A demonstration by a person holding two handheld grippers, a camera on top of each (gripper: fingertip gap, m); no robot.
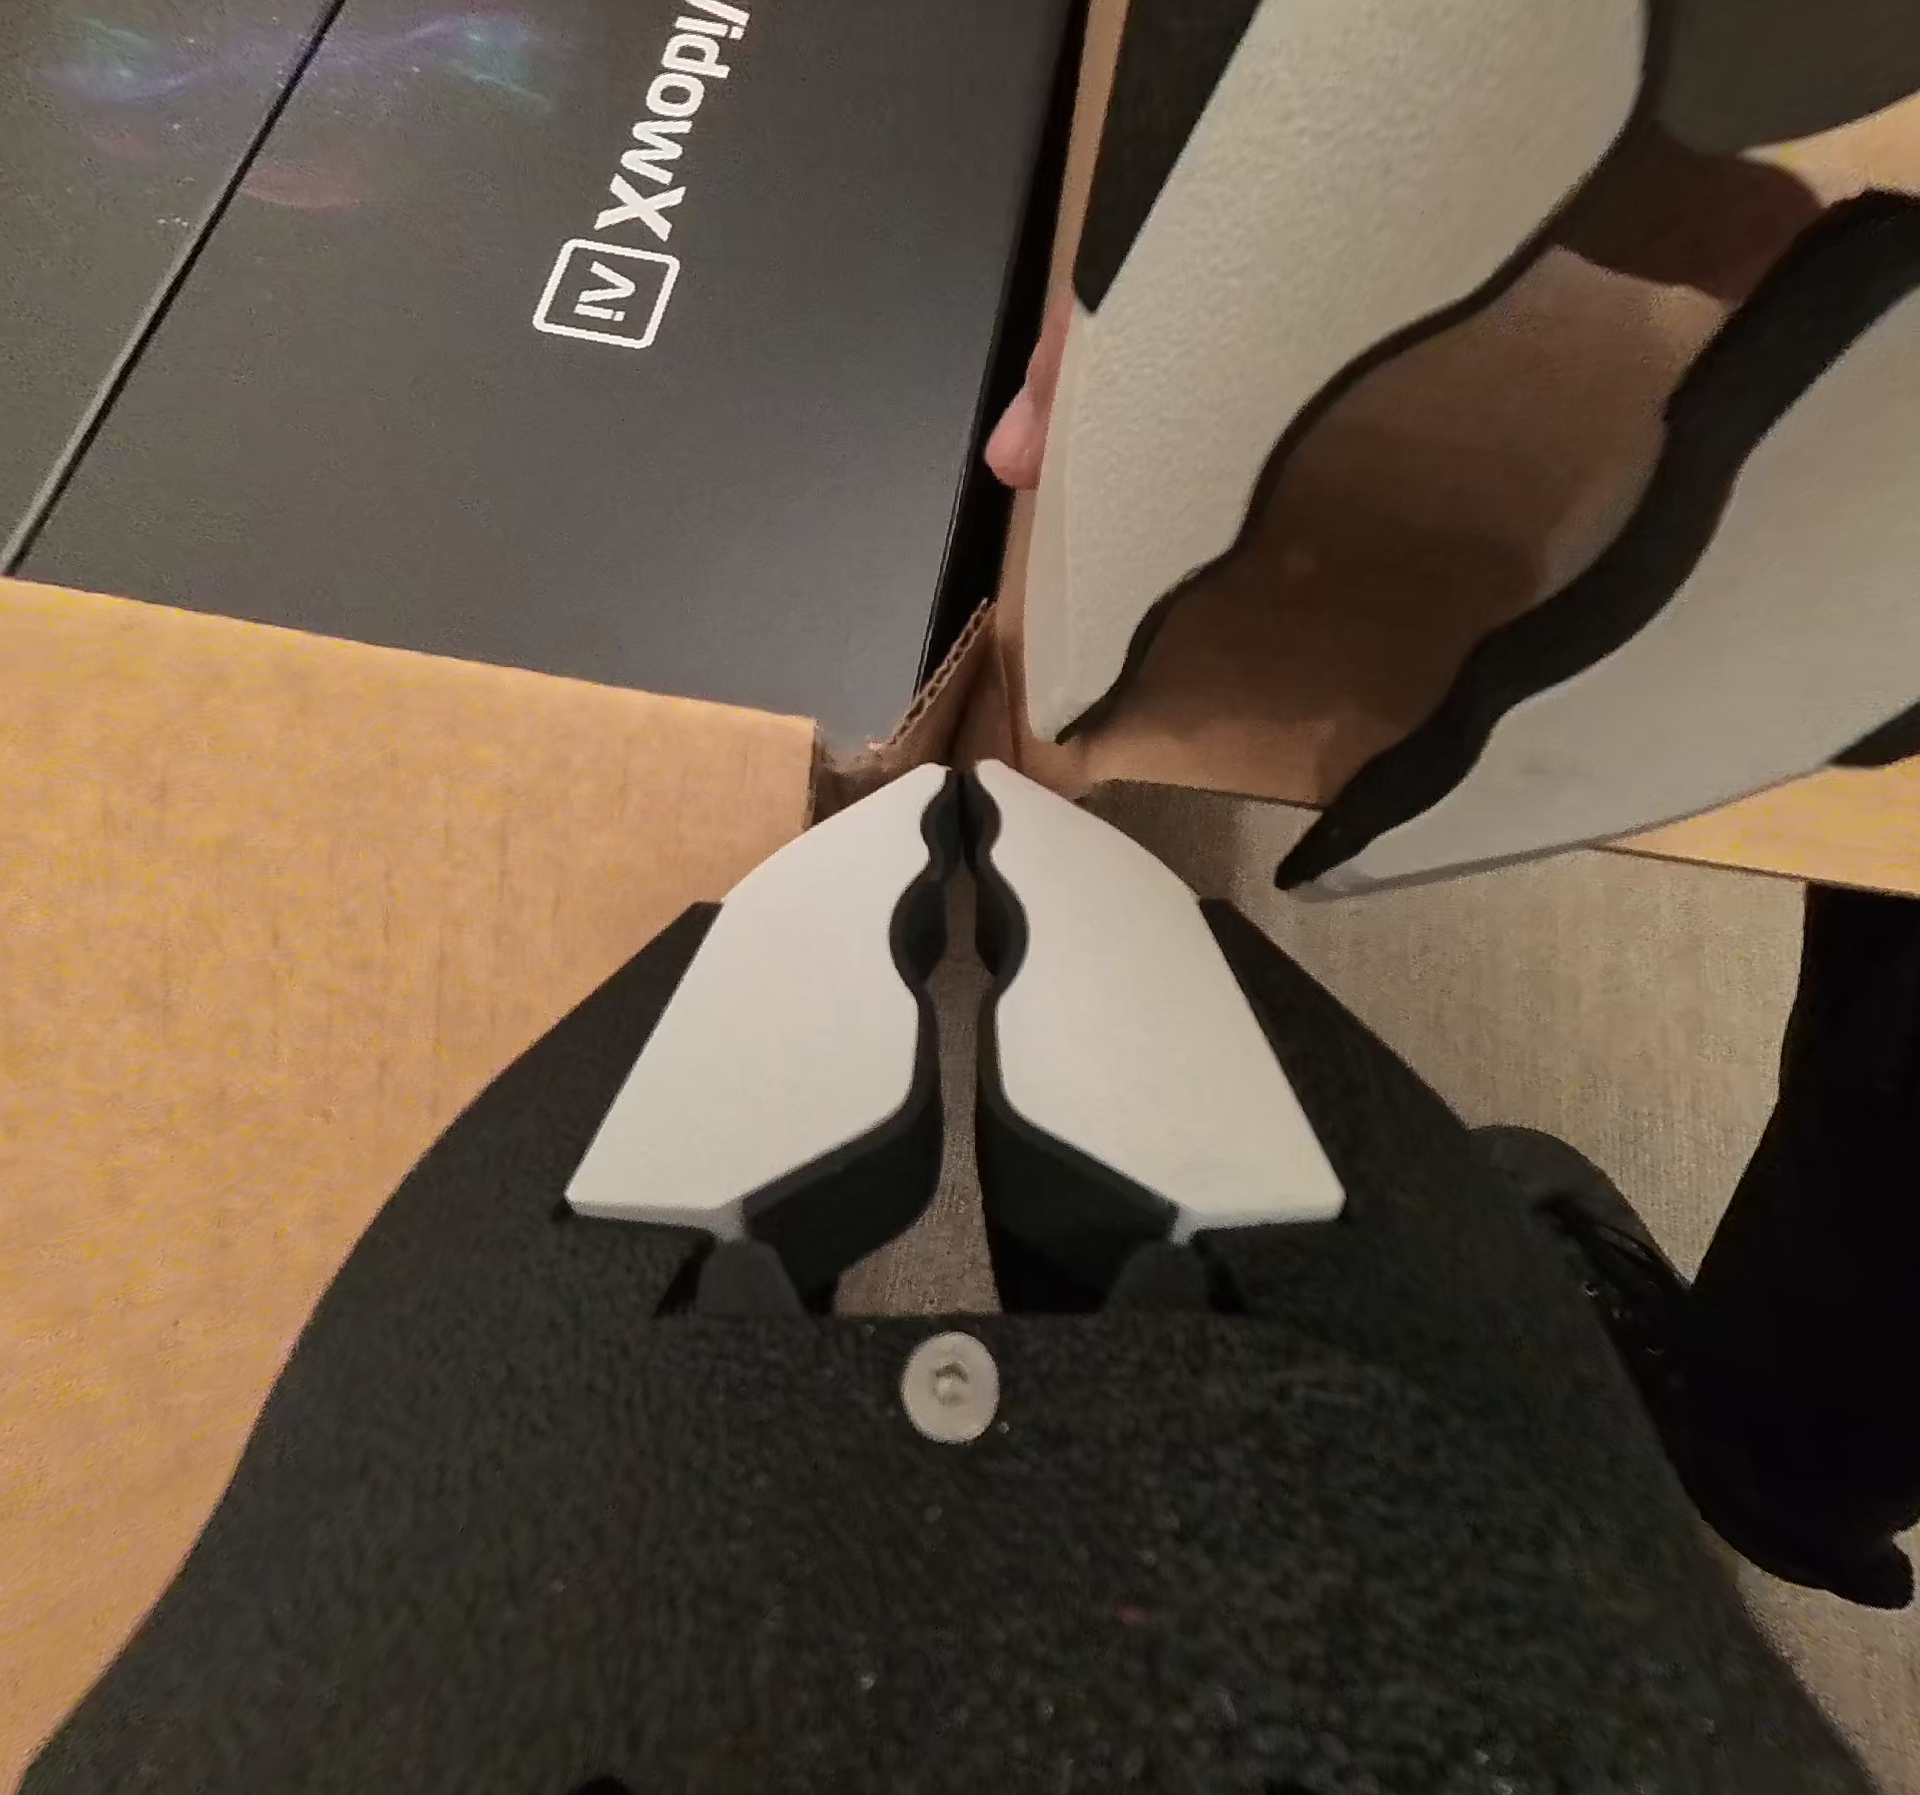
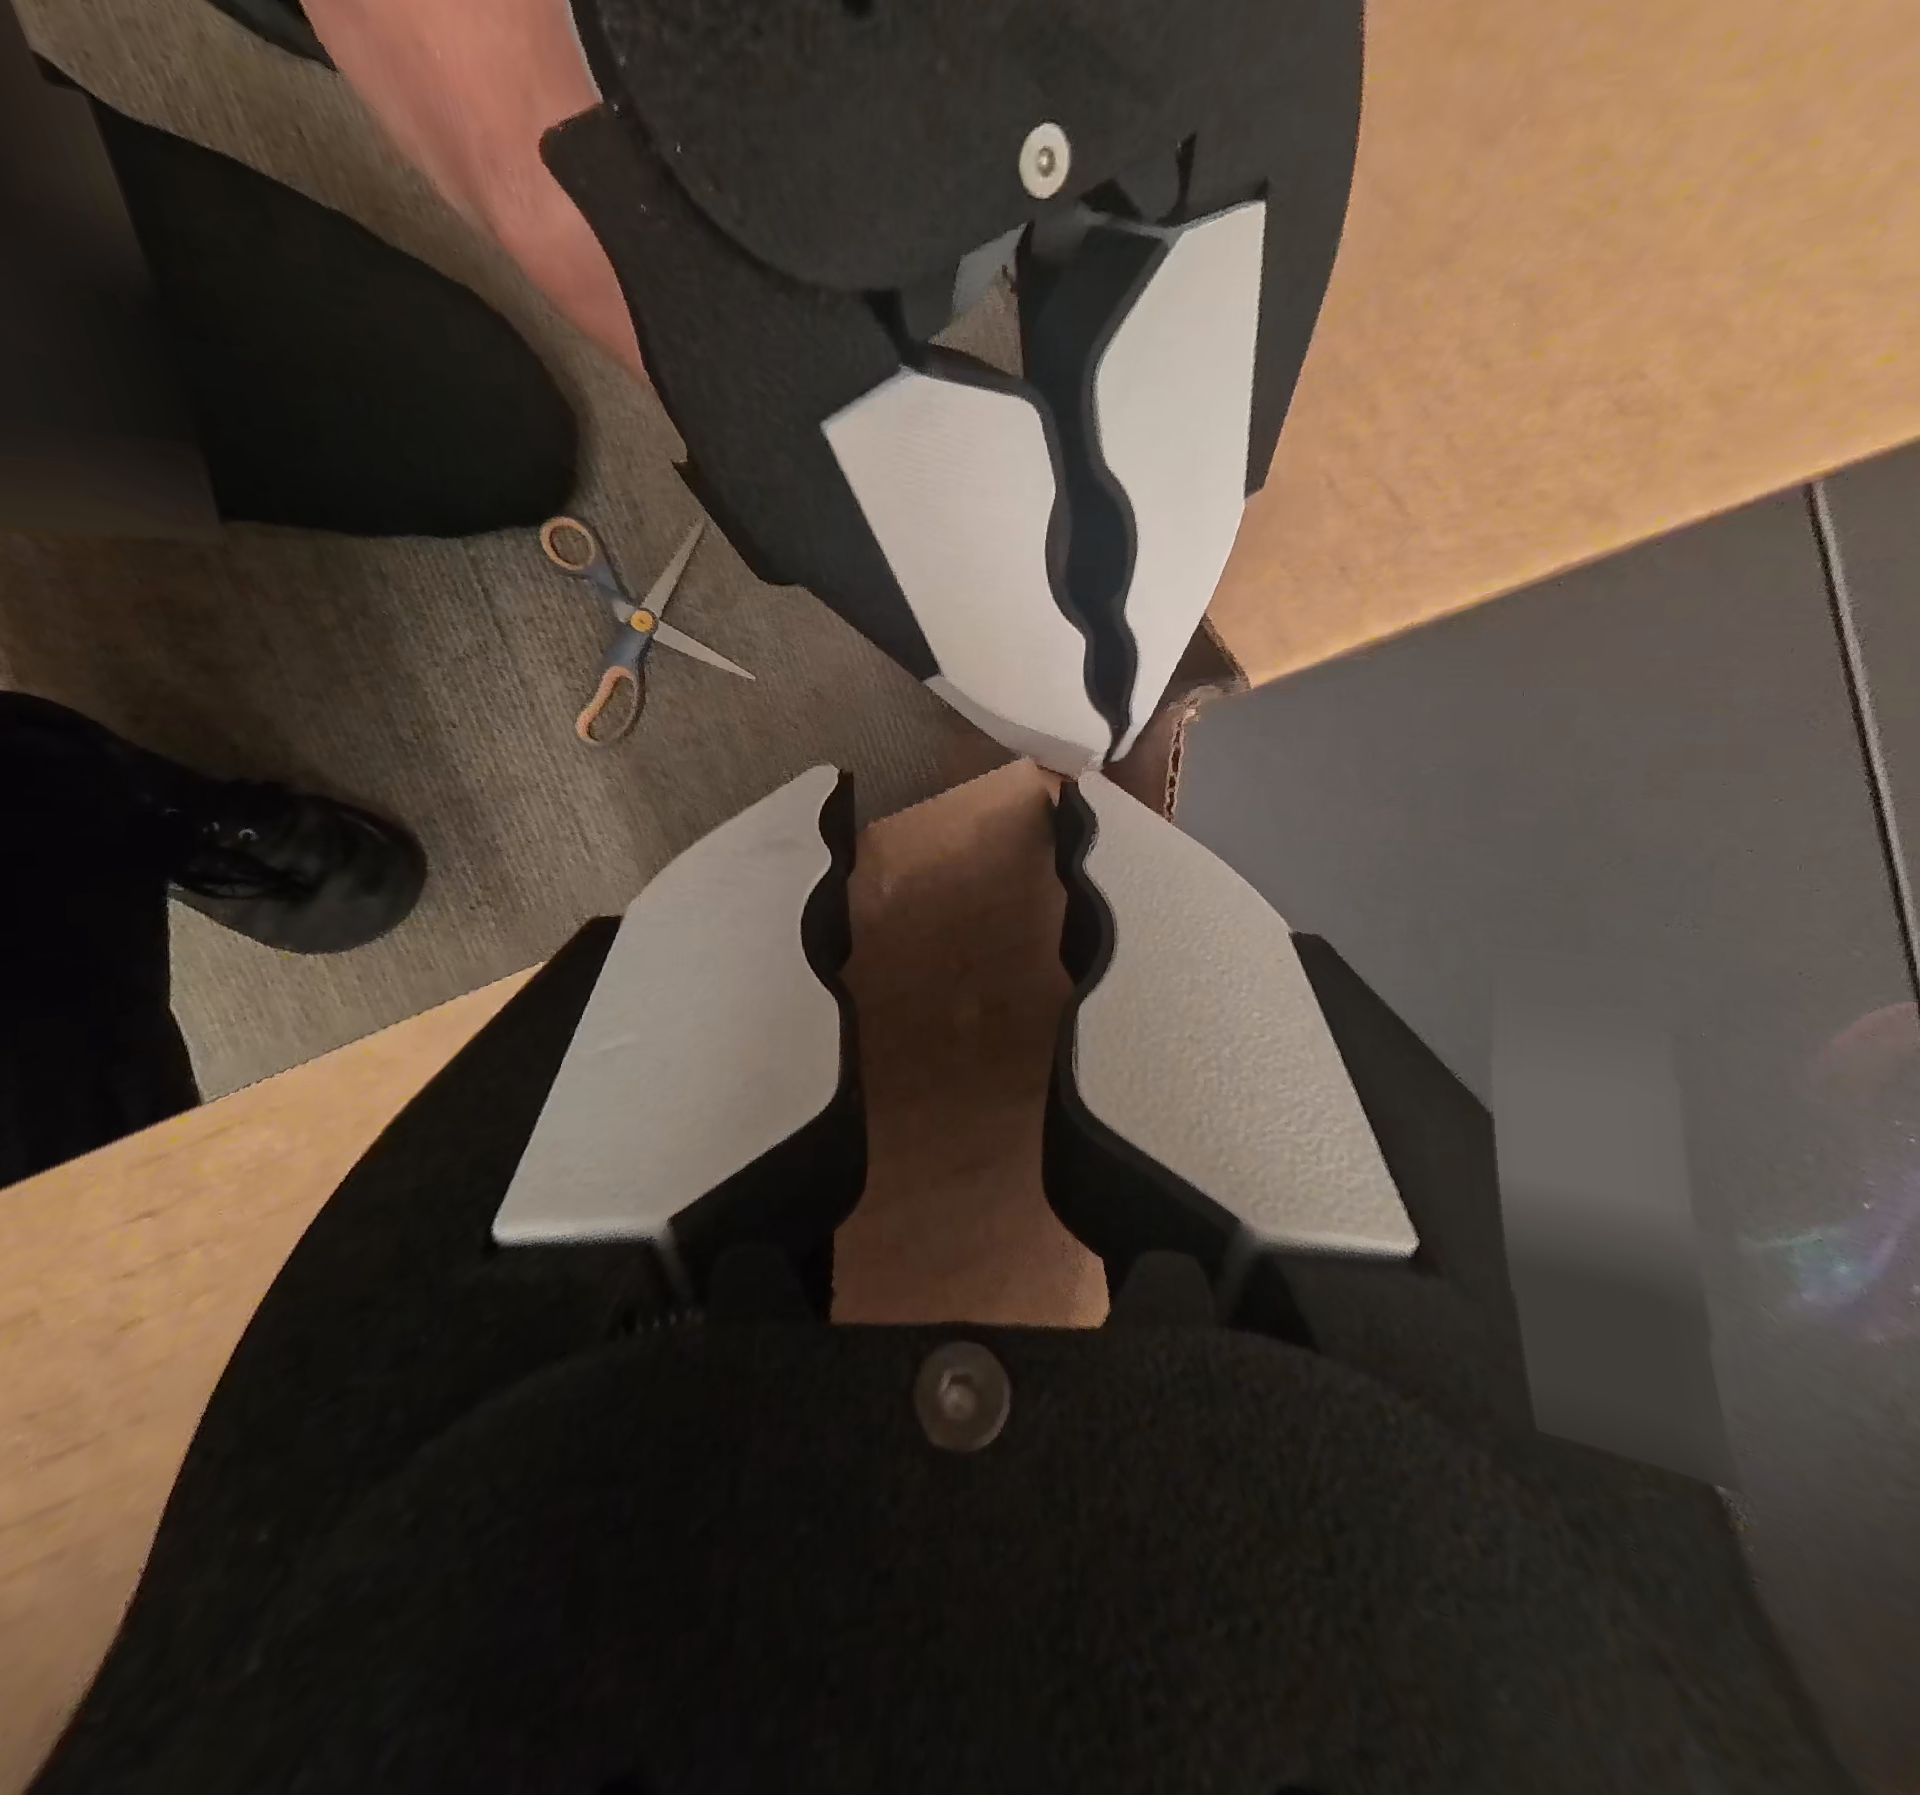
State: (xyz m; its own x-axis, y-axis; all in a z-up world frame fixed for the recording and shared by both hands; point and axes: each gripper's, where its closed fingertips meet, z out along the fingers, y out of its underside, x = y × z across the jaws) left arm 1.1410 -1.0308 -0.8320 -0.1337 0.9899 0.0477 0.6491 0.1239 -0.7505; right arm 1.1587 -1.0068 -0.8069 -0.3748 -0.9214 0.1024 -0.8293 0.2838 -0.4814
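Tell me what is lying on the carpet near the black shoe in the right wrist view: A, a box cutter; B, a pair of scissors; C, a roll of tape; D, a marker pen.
B: a pair of scissors with blue and orange handles lies open on the grey carpet, between the black shoe and the closed left gripper.

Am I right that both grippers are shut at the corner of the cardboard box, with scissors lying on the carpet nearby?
Not quite: only the left gripper is shut at the corner of the cardboard box. The right gripper is open, its jaws spread with a cardboard flap between them, as the right wrist view shows. The scissors do lie on the carpet nearby.
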